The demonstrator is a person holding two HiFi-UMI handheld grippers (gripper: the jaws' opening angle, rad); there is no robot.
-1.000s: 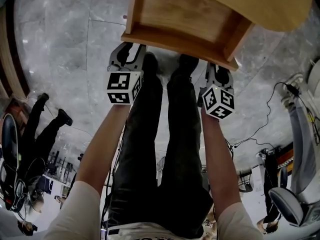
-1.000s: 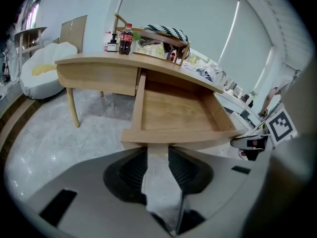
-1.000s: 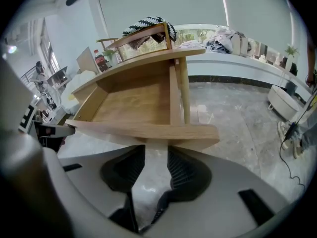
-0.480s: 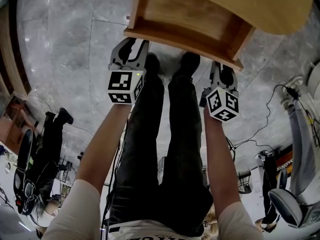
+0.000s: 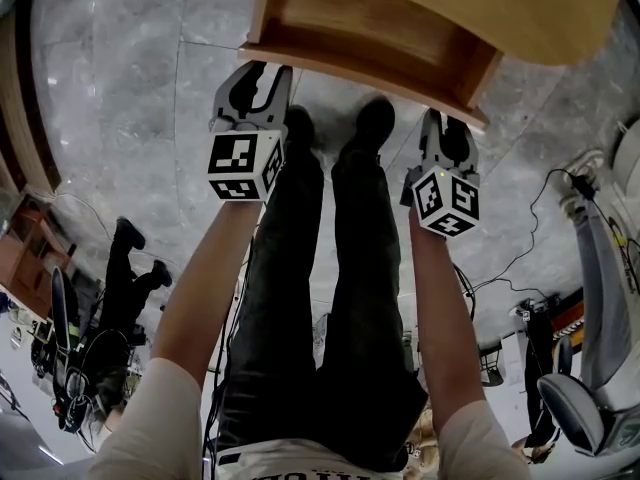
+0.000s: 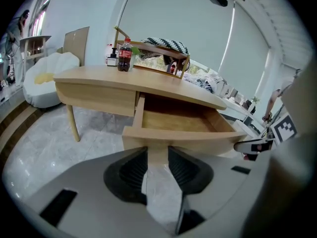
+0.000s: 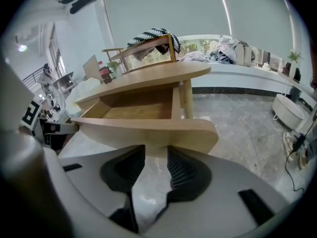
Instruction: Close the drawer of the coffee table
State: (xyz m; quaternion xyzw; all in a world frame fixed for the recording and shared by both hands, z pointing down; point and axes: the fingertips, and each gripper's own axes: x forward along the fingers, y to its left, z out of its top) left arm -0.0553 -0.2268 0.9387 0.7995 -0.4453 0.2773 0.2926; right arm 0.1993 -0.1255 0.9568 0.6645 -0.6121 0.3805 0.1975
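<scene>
The drawer (image 5: 350, 23) stands pulled out from under the wooden surface (image 5: 520, 8), its front just ahead of the left tongs (image 5: 256, 76) and right tongs (image 5: 446, 133), both released with nothing between them.

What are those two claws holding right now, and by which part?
Nothing. The left claw and right claw are both open and empty, facing the drawer front.

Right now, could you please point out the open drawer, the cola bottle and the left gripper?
drawer (image 6: 208, 139): left gripper view, on its front panel.
cola bottle (image 6: 124, 58): left gripper view, on its body.
left gripper (image 5: 266, 73): head view, midway between its jaws.
</scene>
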